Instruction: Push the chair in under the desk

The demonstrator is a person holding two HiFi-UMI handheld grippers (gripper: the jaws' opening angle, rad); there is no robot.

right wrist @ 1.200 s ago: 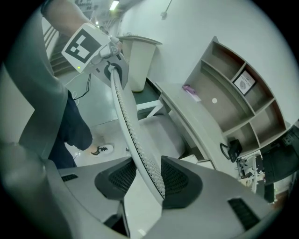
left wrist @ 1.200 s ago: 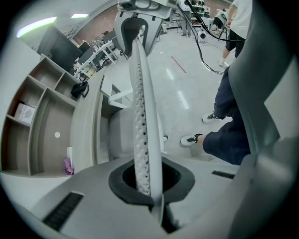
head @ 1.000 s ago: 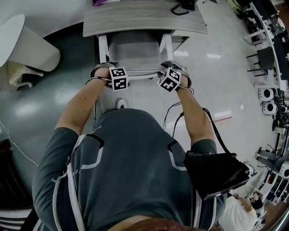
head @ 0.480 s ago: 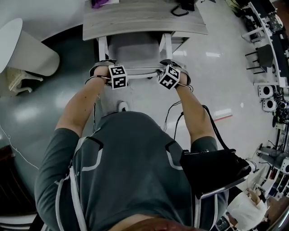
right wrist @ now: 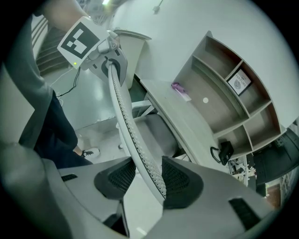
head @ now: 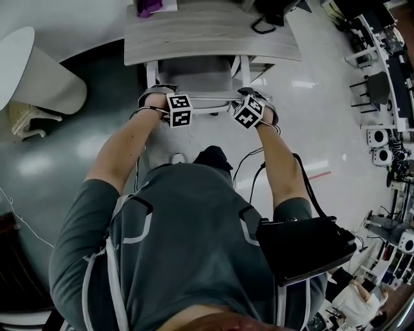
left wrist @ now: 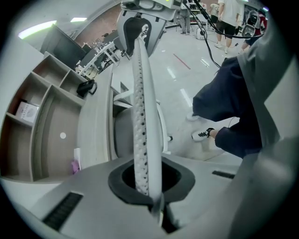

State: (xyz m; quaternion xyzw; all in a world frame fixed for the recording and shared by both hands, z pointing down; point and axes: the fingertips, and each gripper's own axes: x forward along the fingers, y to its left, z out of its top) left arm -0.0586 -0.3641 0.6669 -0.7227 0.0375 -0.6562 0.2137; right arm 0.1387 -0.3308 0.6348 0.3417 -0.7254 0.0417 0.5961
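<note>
While the chair (head: 194, 74) is standing with the front of its grey seat already tucked beneath the near edge of the worktop (head: 213, 35), we are reaching over its backrest (head: 207, 102) from behind with both tools. The left tool (left wrist: 148, 184) is clamping shut on the thin top edge of the perforated white backrest, which is running straight up through the hollow between its pads. The right tool (right wrist: 148, 179) has just been opening its jaws. The same edge is passing between them, lying against one pad and standing apart from the other, so this tool is not gripping.

The chair's white side frames are sitting just inside the worktop's two ends, close to its legs. On the worktop, a purple thing (head: 147, 8) is lying near the far left corner, and a black looped strap (head: 262, 26) is lying toward the right. Behind the worktop, an open shelf unit (right wrist: 233, 88) is rising against the wall.

We are standing right behind the backrest, with one shoe (left wrist: 203, 134) showing on the pale, glossy floor (head: 323, 136). A white rounded table (head: 26, 64) is standing well apart to the left.
</note>
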